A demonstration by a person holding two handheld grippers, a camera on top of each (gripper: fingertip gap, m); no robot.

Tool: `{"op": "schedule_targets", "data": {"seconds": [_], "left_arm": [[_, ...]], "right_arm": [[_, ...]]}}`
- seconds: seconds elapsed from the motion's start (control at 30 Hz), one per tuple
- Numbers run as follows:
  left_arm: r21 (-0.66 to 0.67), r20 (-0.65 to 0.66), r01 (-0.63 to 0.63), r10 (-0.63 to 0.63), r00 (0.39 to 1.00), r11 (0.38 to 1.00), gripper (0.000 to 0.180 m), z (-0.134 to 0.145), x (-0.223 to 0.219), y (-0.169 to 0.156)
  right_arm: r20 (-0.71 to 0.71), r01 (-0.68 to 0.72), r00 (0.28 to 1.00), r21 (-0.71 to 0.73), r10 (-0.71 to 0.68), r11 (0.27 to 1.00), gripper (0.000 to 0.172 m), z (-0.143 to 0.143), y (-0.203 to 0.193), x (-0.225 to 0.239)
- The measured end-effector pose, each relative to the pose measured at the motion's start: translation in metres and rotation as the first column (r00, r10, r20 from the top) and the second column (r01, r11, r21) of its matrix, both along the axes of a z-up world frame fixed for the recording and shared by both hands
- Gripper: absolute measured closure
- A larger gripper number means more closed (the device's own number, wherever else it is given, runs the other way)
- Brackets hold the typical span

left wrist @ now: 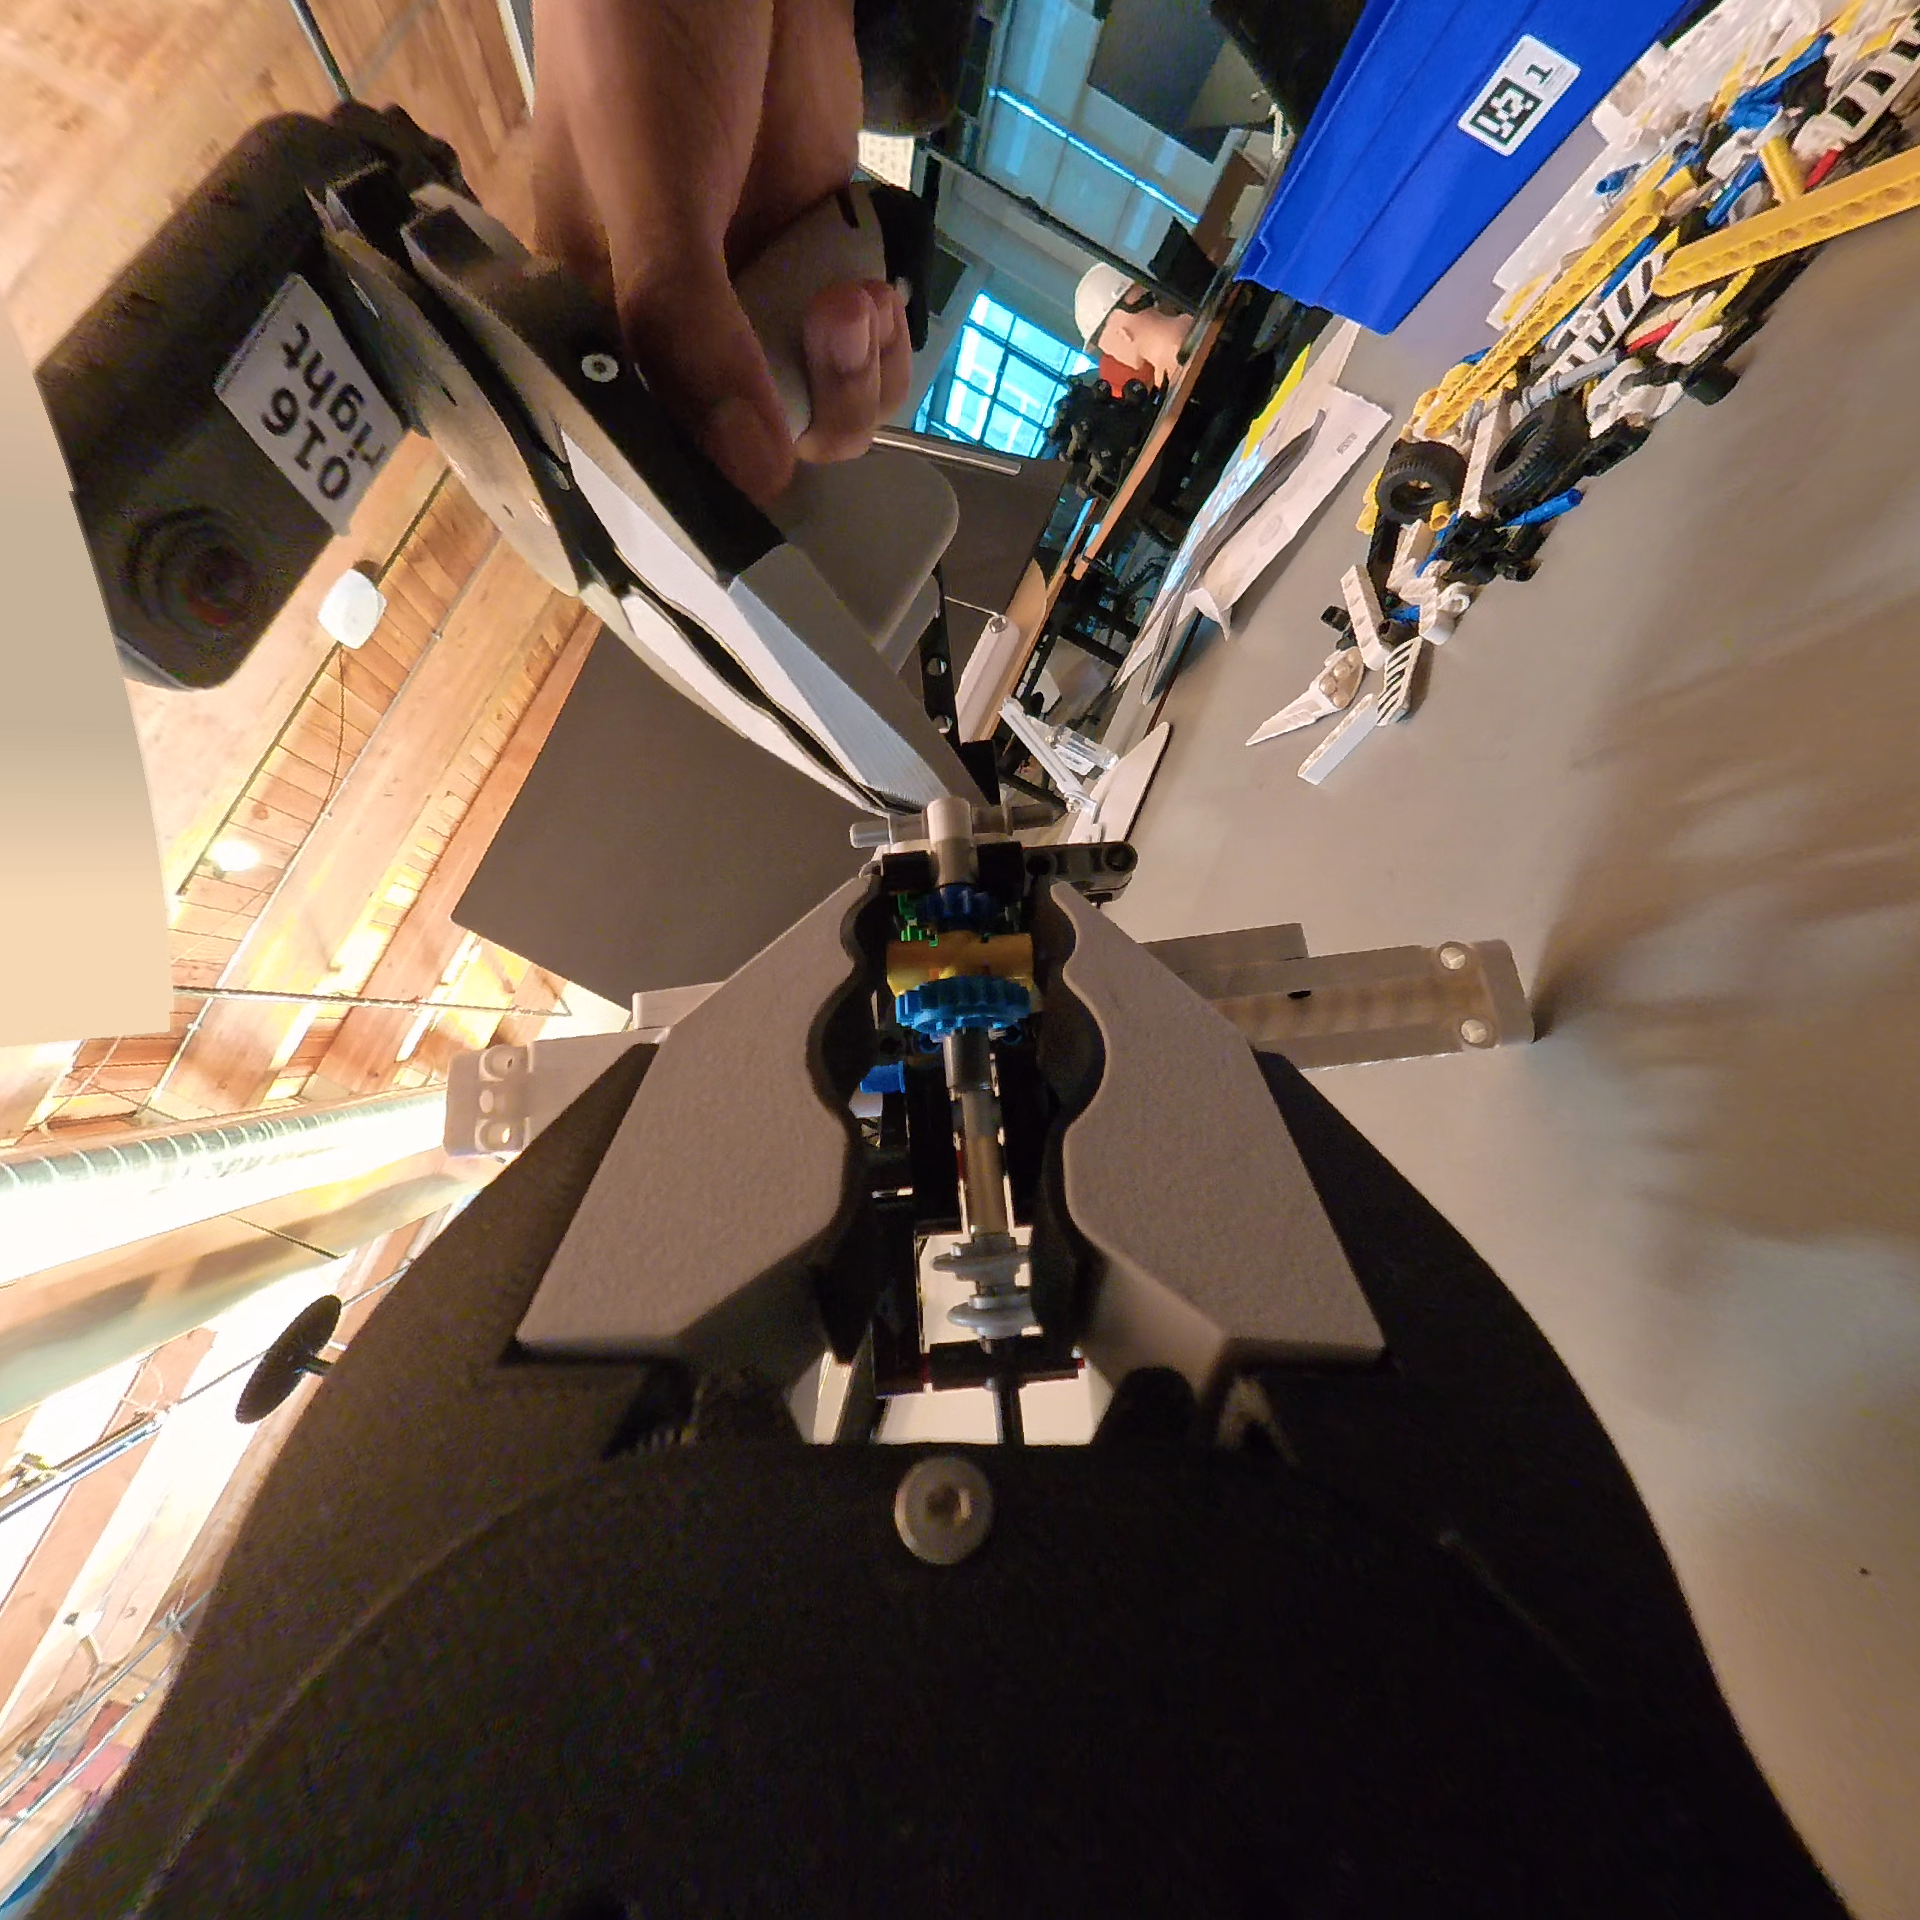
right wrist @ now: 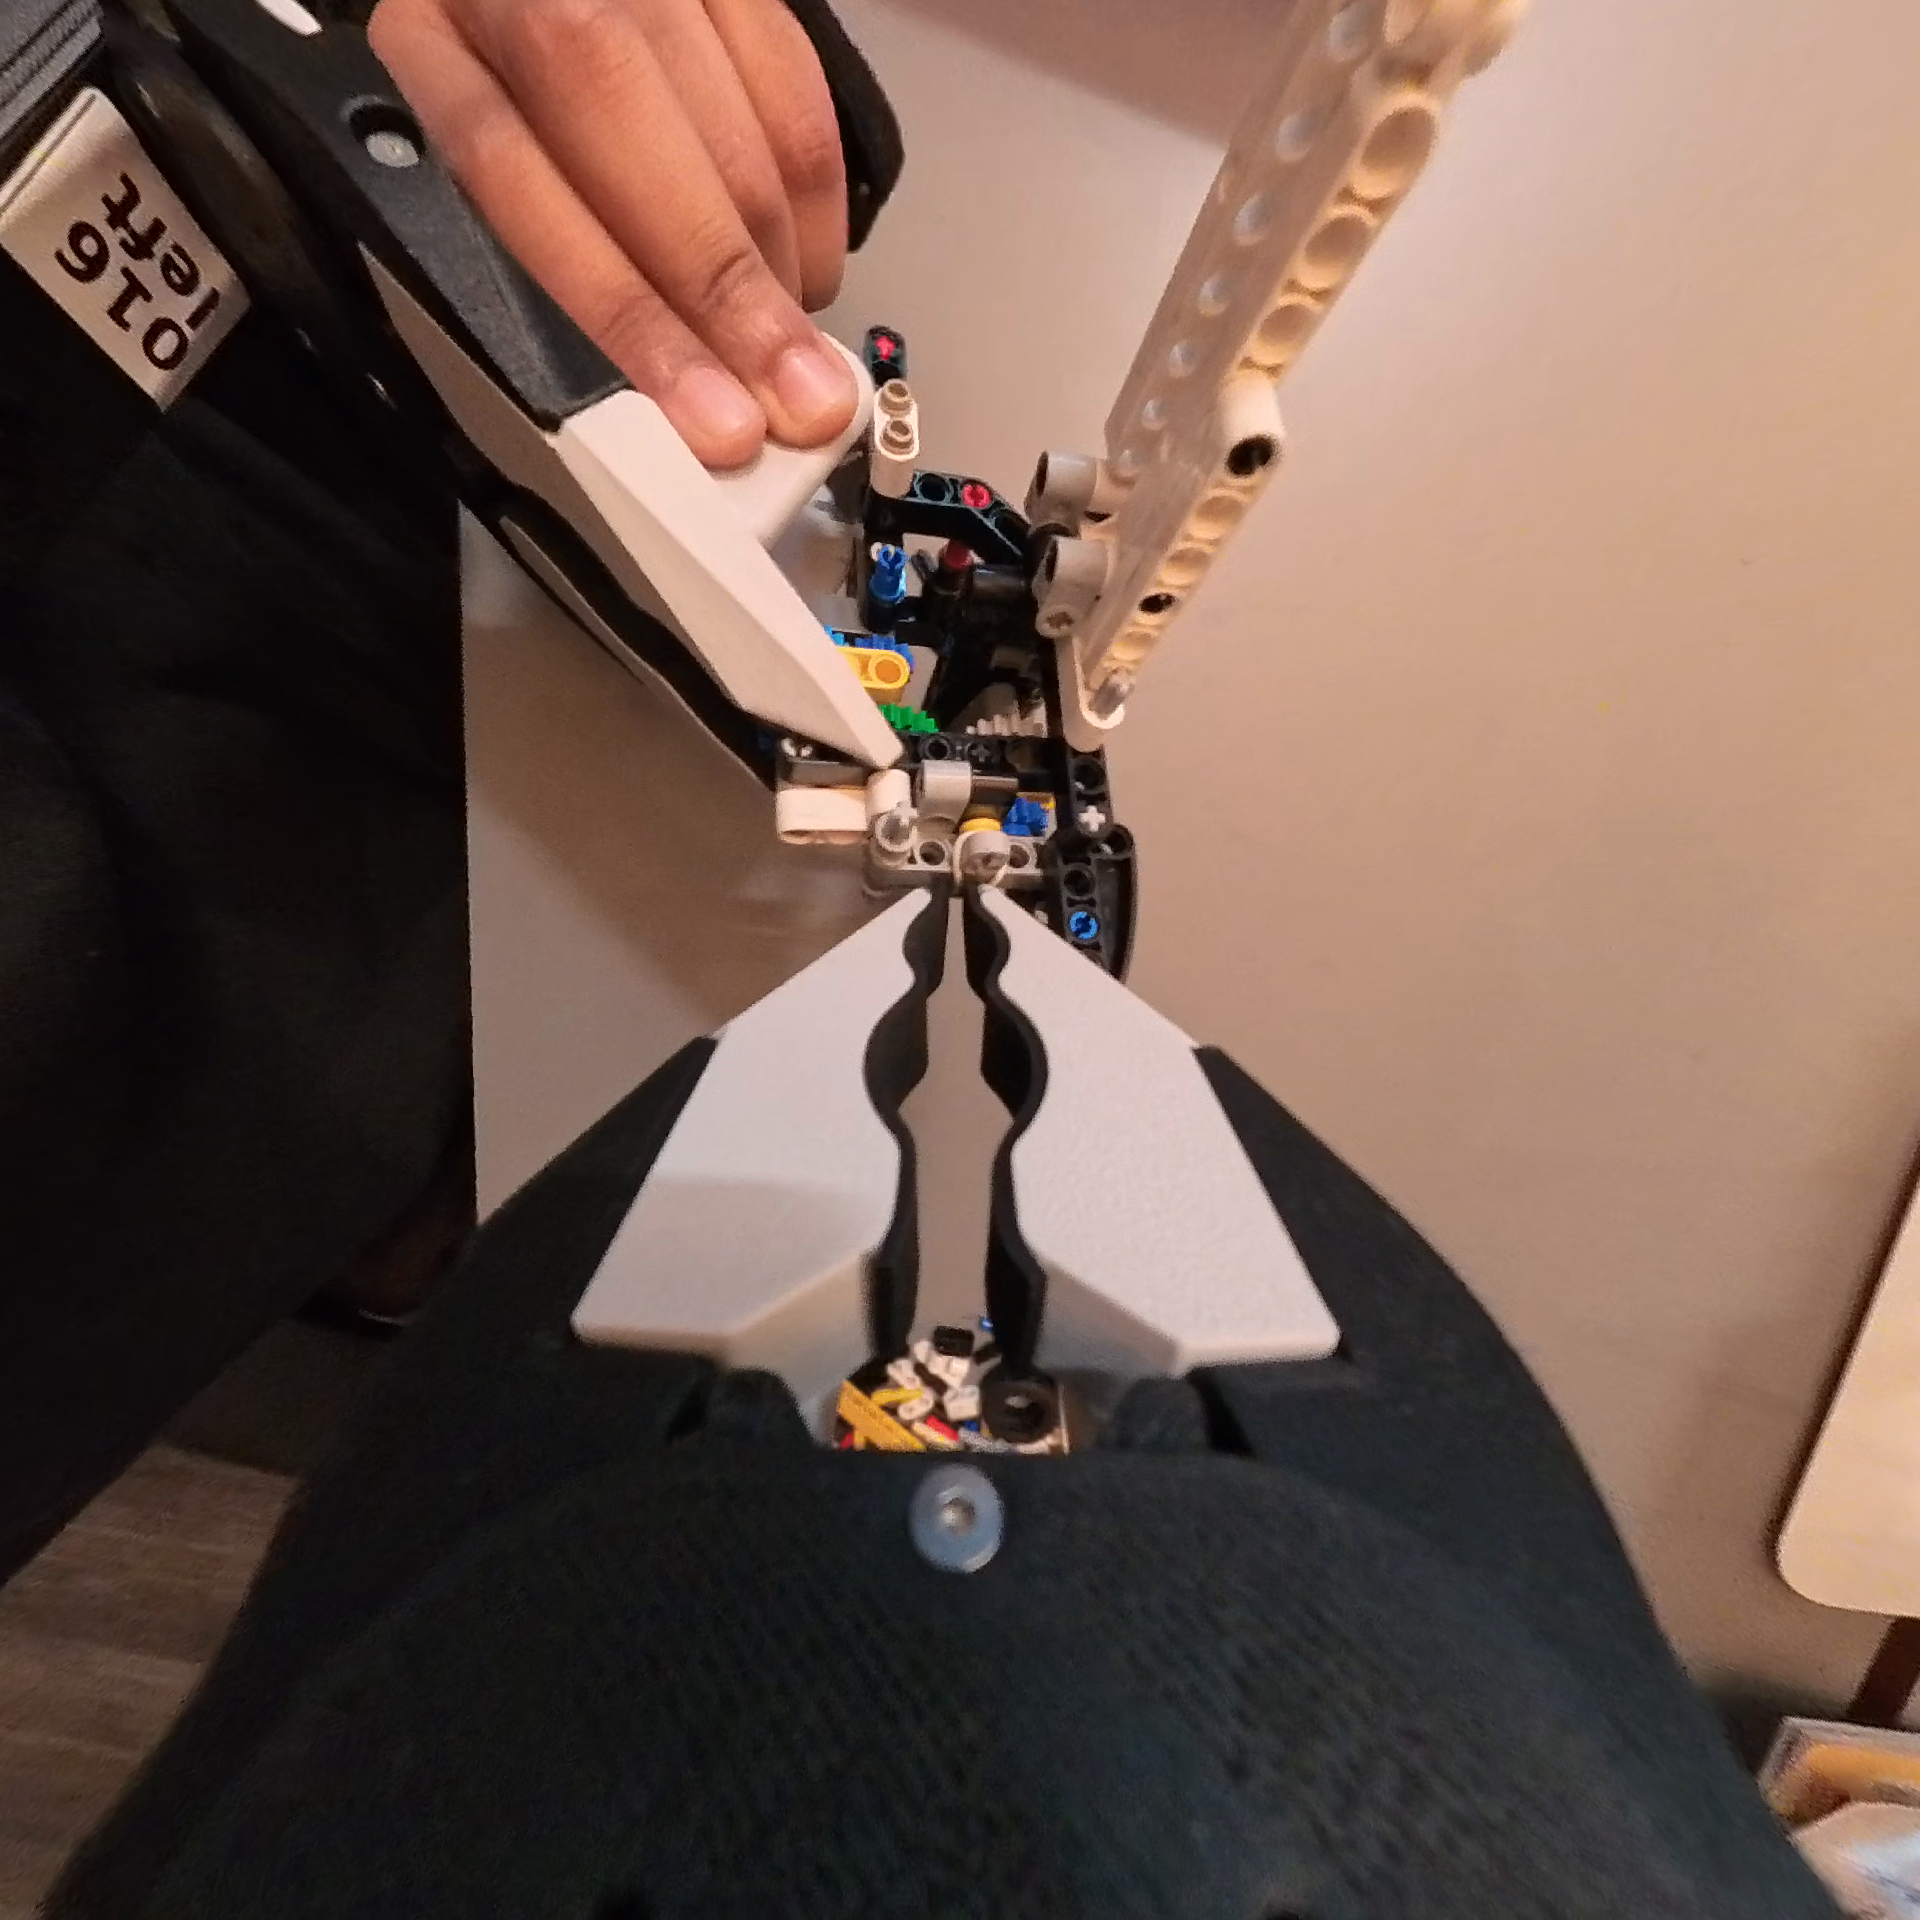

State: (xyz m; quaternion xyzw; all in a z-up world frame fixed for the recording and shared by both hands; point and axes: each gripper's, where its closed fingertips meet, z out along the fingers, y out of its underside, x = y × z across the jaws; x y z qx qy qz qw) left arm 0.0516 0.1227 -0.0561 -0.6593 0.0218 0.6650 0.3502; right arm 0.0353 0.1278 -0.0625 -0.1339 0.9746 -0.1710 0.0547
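My left gripper (left wrist: 961, 894) is shut on a small brick-built gear assembly (left wrist: 956, 977) with a black frame, blue gears, a yellow part and a grey axle, and holds it up in the air. A long white holed beam (right wrist: 1278, 301) sticks out from the assembly (right wrist: 997, 769). My right gripper (right wrist: 958, 899) is shut, its tips right against the assembly's grey holed beam (right wrist: 935, 854). In the left wrist view the right gripper (left wrist: 930, 800) comes in from the upper left and meets the grey cross axle (left wrist: 1029, 816) at the assembly's far end. The left gripper (right wrist: 878, 764) shows in the right wrist view.
A grey table (left wrist: 1610, 1091) lies to the right. On it are a blue bin (left wrist: 1434, 135), a partly built yellow, white and black model (left wrist: 1558, 395), loose white pieces (left wrist: 1351, 686) and a booklet (left wrist: 1268, 488). A person's hand (left wrist: 707, 260) holds each gripper. My left and right fingertips are right by each other.
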Motion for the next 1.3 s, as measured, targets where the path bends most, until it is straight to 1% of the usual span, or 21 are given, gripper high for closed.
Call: {"op": "schedule_targets", "data": {"seconds": [0.2, 0.47, 0.7, 0.77, 0.87, 1.0, 1.17, 1.3], "left_arm": [[-0.003, -0.002, -0.002, 0.002, 1.000, 1.000, 0.158, 0.000, 0.000, 0.000], [0.000, 0.002, -0.002, 0.002, 1.000, 1.000, 0.158, 0.000, 0.000, 0.000], [-0.002, 0.000, -0.006, 0.006, 1.000, 1.000, 0.158, -0.001, 0.000, 0.000], [-0.004, -0.001, -0.008, 0.008, 1.000, 1.000, 0.158, -0.001, 0.000, -0.001], [-0.001, 0.001, -0.010, 0.010, 1.000, 1.000, 0.158, -0.001, 0.000, -0.002], [0.010, 0.010, -0.020, 0.020, 1.000, 1.000, 0.157, 0.000, -0.002, -0.005], [0.040, 0.053, -0.026, 0.024, 0.998, 0.999, 0.158, -0.002, -0.006, -0.009], [0.051, 0.067, -0.029, 0.026, 0.997, 0.998, 0.157, -0.002, -0.008, -0.011]], "right_arm": [[0.043, 0.005, 0.999, 0.017, -0.006, 1.000, 0.169, 0.000, 0.001, 0.001], [-0.021, -0.036, 0.999, 0.060, 0.037, 0.998, 0.168, 0.001, 0.000, 0.001], [-0.104, -0.094, 0.988, 0.163, 0.112, 0.982, 0.169, 0.000, 0.000, 0.000], [-0.116, -0.105, 0.985, 0.193, 0.129, 0.976, 0.172, 0.000, 0.000, -0.001], [-0.109, -0.101, 0.986, 0.214, 0.126, 0.972, 0.172, -0.001, -0.001, -0.001], [-0.085, -0.066, 0.993, 0.192, 0.083, 0.979, 0.172, 0.000, -0.003, -0.002], [-0.069, -0.022, 0.997, 0.142, 0.032, 0.990, 0.172, 0.003, -0.004, -0.007], [-0.052, 0.002, 0.999, 0.088, 0.002, 0.996, 0.172, 0.016, -0.006, -0.011]]}}
